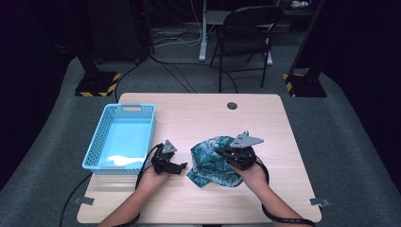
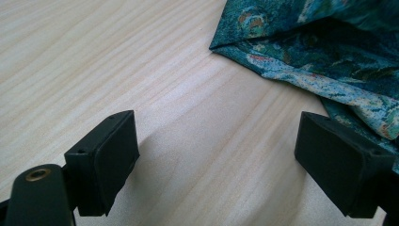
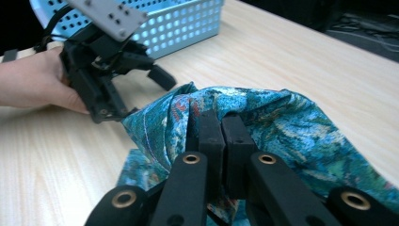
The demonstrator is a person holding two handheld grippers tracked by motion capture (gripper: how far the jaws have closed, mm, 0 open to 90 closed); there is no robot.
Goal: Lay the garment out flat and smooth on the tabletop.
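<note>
We list right tongs (image 3: 221, 127) clamped on teal patterned cloth (image 1: 212, 160), pinched fold hidden between pads, left tongs (image 2: 219, 160) apart above bare tabletop (image 2: 117, 61), cloth's far edge cut off.

The high view looks forward and down over the whole bench (image 1: 198, 118). Both gripper views sit low and close, sharing the patterned cloth (image 3: 291, 127).

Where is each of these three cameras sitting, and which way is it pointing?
High view: above the person's side, facing forward and down on the table; both forearms, left gripper, right gripper.
Left gripper view: rides the left gripper, looks along open jaws at bare wood and the teal patterned cloth.
Right gripper view: rides the right gripper, shut on the cloth; blue basket behind.
All three share the cloth.
</note>
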